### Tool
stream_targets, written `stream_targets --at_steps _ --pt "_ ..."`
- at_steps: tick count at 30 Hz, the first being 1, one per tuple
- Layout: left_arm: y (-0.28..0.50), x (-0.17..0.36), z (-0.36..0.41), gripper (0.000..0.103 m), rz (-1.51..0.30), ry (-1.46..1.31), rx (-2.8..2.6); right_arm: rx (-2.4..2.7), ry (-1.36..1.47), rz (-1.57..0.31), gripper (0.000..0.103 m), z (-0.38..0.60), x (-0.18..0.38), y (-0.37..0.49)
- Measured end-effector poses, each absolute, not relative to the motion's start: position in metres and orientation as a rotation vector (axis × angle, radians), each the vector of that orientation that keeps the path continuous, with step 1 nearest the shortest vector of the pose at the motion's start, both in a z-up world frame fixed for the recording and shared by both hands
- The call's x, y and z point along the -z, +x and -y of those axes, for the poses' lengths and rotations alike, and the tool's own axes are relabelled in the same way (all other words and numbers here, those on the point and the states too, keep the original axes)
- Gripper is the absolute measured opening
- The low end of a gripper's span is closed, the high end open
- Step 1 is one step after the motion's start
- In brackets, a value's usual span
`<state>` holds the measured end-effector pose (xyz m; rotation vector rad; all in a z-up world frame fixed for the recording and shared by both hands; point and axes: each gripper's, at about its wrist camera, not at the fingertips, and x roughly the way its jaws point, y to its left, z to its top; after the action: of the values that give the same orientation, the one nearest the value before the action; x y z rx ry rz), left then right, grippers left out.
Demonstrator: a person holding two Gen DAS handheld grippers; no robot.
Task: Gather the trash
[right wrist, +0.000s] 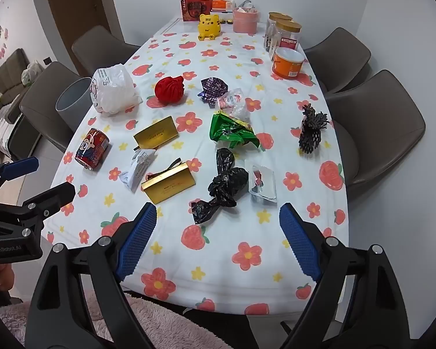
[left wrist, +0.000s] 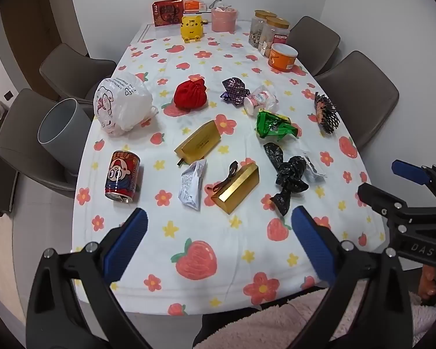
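Waiting wide apart and holding nothing, the left gripper (left wrist: 218,244) and right gripper (right wrist: 218,238) hover over the surface (left wrist: 223,285), trash unpicked; next, grab the black bag (right wrist: 223,183) for the gray bin (left wrist: 61,133).

The near end of the desk (left wrist: 223,285) is bare cloth, so a hand-held gripper could come in low there. Past that, things lie in the way: two gold boxes (left wrist: 236,187), a white wrapper (left wrist: 192,184) between them, a black bag (left wrist: 287,180) and a green wrapper (left wrist: 273,125). A red can (left wrist: 122,176) lies near the left edge. Small gaps run between them. A grey bin (left wrist: 62,136) stands just beside the desk on the left, with a white plastic bag (left wrist: 120,103) close to it.
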<state>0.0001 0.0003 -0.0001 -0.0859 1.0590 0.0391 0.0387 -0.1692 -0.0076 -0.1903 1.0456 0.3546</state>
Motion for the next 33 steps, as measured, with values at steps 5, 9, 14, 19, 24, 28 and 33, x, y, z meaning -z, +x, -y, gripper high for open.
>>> stream_targets --at_steps 5,9,14,19,24,28,33 --pt "0.000 0.000 0.000 0.099 -1.057 -0.084 -0.041 -0.358 -0.192 -1.047 0.083 0.170 0.007 0.038" --pt "0.000 0.000 0.000 0.099 -1.058 -0.084 -0.041 -0.359 -0.187 -1.048 0.083 0.171 0.006 0.037" --pt "0.000 0.000 0.000 0.099 -1.058 -0.085 -0.040 -0.364 -0.189 -1.048 0.083 0.172 0.004 0.036" --pt "0.000 0.000 0.000 0.099 -1.059 -0.086 -0.039 -0.360 -0.190 -1.046 0.083 0.172 0.004 0.036" --pt "0.000 0.000 0.000 0.099 -1.056 -0.083 -0.039 -0.370 -0.189 -1.041 0.083 0.170 -0.009 0.037" --pt "-0.002 -0.001 -0.002 0.099 -1.051 -0.081 -0.038 -0.371 -0.190 -1.039 0.083 0.170 -0.011 0.036" --pt "-0.002 -0.002 -0.002 0.099 -1.052 -0.082 -0.038 -0.393 -0.192 -1.040 0.083 0.170 -0.020 0.029"
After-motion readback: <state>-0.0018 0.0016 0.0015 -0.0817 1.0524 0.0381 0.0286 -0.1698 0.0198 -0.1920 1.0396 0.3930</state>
